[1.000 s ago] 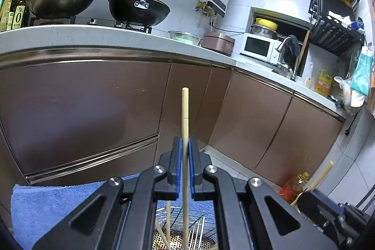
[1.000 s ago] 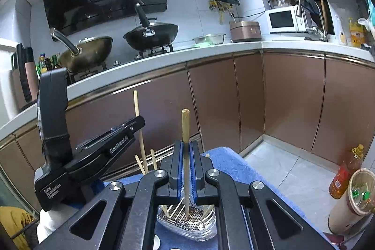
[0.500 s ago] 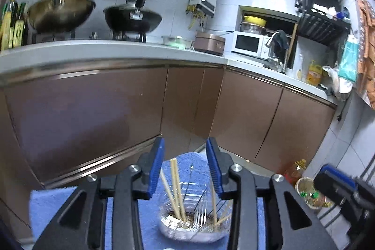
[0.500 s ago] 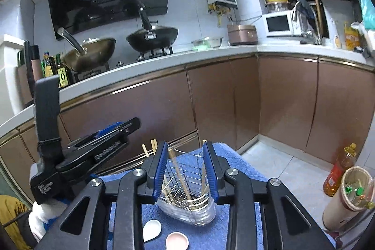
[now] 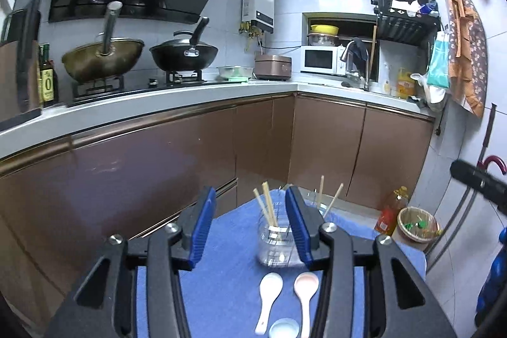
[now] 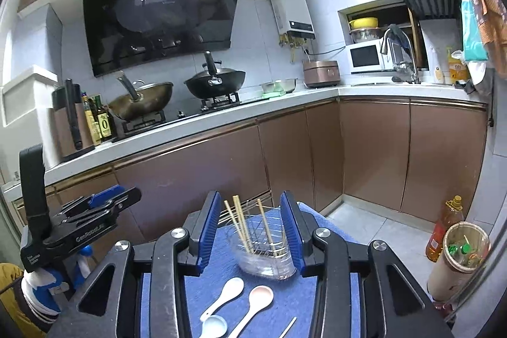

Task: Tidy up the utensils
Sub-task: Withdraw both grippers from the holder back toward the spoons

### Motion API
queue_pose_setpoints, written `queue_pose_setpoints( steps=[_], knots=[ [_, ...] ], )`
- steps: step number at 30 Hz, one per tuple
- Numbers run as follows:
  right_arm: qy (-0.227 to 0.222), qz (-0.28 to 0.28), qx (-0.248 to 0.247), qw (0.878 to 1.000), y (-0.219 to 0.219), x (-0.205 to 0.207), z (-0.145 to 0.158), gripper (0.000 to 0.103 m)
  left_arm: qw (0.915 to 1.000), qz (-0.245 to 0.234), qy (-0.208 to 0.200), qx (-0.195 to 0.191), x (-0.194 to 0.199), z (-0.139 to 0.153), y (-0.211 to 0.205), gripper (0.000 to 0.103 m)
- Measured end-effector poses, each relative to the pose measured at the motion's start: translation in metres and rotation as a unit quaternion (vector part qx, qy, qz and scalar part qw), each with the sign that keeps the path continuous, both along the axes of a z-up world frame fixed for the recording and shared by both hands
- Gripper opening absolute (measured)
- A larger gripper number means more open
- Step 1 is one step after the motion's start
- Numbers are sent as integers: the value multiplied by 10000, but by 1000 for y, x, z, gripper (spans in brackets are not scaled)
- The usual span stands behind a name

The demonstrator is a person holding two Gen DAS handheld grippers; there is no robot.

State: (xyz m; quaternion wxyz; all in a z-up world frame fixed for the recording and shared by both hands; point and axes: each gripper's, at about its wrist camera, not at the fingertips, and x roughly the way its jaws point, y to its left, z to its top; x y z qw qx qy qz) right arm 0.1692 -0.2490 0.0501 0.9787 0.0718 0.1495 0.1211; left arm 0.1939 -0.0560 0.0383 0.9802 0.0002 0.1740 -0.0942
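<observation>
Reading labels first: the left gripper (image 6: pixel 104 205) shows white lettering on its side in the right wrist view, roughly "GenRobot", blurred; the oil bottle (image 6: pixel 103 124) on the counter carries a big "0"; other writing too small to read. Left gripper jaws have just been opening and stand apart with nothing between the blue pads (image 5: pixel 202 227). Right gripper (image 6: pixel 250 230) same, jaws just opening, gap empty. Chopsticks (image 6: pixel 242 224) stand tilted in the clear holder (image 6: pixel 263 258), which sits on the blue cloth (image 6: pixel 285 303) toward its far edge. White spoon (image 6: pixel 225 296) and pink spoon (image 6: pixel 253 303) lie side by side on the cloth nearer the cameras, apart from the holder; a third white spoon bowl (image 6: pixel 214 325) at the bottom edge, a loose chopstick (image 6: pixel 288 327) beside it. Open floor right of the cloth, brown cabinets (image 6: pixel 374 154) behind.
</observation>
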Motion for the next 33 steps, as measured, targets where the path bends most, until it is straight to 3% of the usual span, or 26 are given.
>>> queue_pose_setpoints(
  steps=[13,20,26,33],
  knots=[
    [53,-4,191,9998,17,-56,-1,38,9988,-381,283,-93,-71,-14,48,44],
    [180,-57,219,9996,24,-73,-8,38,9939,-696,765,-383,-83,-32,71,44],
    [320,-102,216,9992,24,-76,-16,38,9913,-951,882,-238,-93,-47,69,44],
    [626,-100,186,9978,23,-63,-32,38,9816,-1498,1170,-178,-90,-69,52,44]
  ],
)
